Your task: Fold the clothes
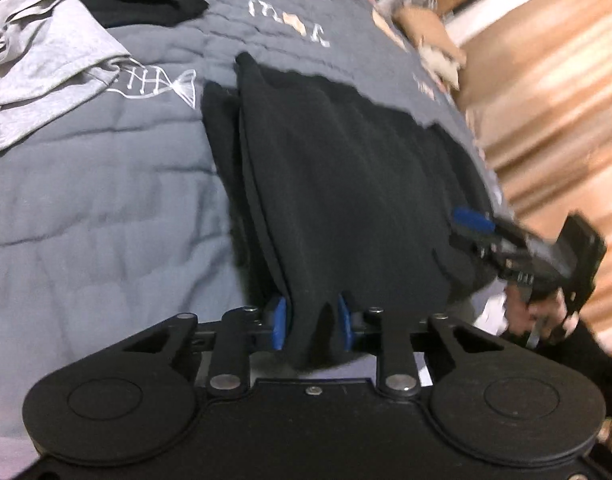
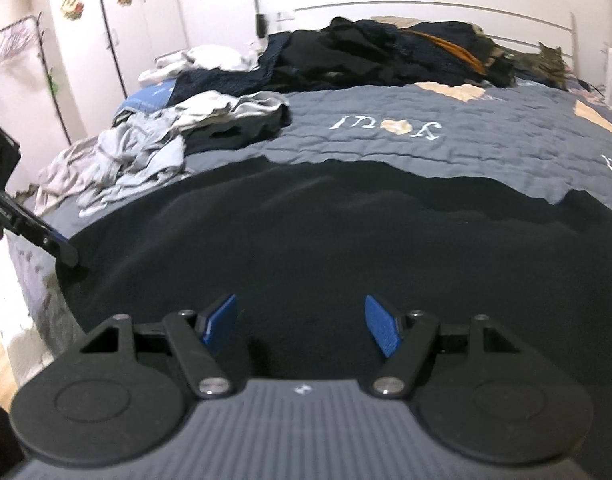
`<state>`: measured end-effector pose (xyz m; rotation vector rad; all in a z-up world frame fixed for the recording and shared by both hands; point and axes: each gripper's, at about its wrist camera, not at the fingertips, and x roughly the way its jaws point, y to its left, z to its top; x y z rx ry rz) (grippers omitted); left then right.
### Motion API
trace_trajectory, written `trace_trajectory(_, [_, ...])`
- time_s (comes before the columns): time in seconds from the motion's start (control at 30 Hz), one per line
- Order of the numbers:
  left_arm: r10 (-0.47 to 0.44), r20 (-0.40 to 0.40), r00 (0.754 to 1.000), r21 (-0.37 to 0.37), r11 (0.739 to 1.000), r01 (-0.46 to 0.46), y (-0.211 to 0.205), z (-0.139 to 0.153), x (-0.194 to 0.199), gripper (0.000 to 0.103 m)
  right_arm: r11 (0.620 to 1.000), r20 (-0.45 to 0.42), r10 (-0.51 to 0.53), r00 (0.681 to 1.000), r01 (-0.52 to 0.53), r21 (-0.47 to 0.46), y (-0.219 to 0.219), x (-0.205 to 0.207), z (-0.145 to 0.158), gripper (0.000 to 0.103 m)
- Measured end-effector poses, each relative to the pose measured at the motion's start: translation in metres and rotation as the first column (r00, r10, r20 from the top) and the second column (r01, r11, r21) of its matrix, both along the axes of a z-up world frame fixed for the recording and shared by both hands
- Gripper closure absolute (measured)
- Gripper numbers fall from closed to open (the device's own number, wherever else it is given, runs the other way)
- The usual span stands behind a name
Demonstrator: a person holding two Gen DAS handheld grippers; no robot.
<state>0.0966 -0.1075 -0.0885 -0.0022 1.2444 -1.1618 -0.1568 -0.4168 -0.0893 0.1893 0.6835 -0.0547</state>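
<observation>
Left wrist view: the left gripper [image 1: 312, 322] has its blue-padded fingers [image 1: 279, 322] pinched on a bunched near edge of the black fleece garment [image 1: 346, 184], which runs away from the camera over the grey quilted bedspread [image 1: 105, 208]. A light grey T-shirt [image 1: 45, 76] lies crumpled at the far left, next to a white fish-skeleton print [image 1: 165, 84] on the spread. At the right, the right gripper [image 1: 472, 220] sits at the garment's edge, a hand [image 1: 538, 312] behind it, wooden floor [image 1: 554, 100] beyond.

Right wrist view: the right gripper [image 2: 301, 326] has its fingers spread wide just above the black garment, holding nothing. The garment lies across the near half of the bed. Pale crumpled clothes [image 2: 145, 148] lie to the left, a dark clothes pile [image 2: 386, 56] far off, and a tabby cat [image 2: 550, 64] at the far right. The left gripper [image 2: 61, 250] touches the garment's left edge.
</observation>
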Motion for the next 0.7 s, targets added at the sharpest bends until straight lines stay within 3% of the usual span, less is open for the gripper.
trace_trajectory(0.27, [-0.095,0.046,0.994,0.097,0.991,0.09,0.012,0.008,-0.014,0.081,1.0,-0.02,0.002,1.0,-0.003,-0.007,0.003,0.002,-0.003,0.033])
trace_trajectory(0.5, [-0.028,0.061,0.998,0.025,0.999,0.027,0.019,0.017,-0.009,0.081,1.0,-0.023,0.0,1.0,0.0,-0.003,0.003,0.002,-0.004,0.033])
trace_trajectory(0.7, [-0.045,0.043,0.998,0.06,0.997,0.042,0.001,0.005,-0.01,0.08,1.0,-0.024,0.011,1.0,-0.012,-0.016,0.007,0.001,-0.004,0.033])
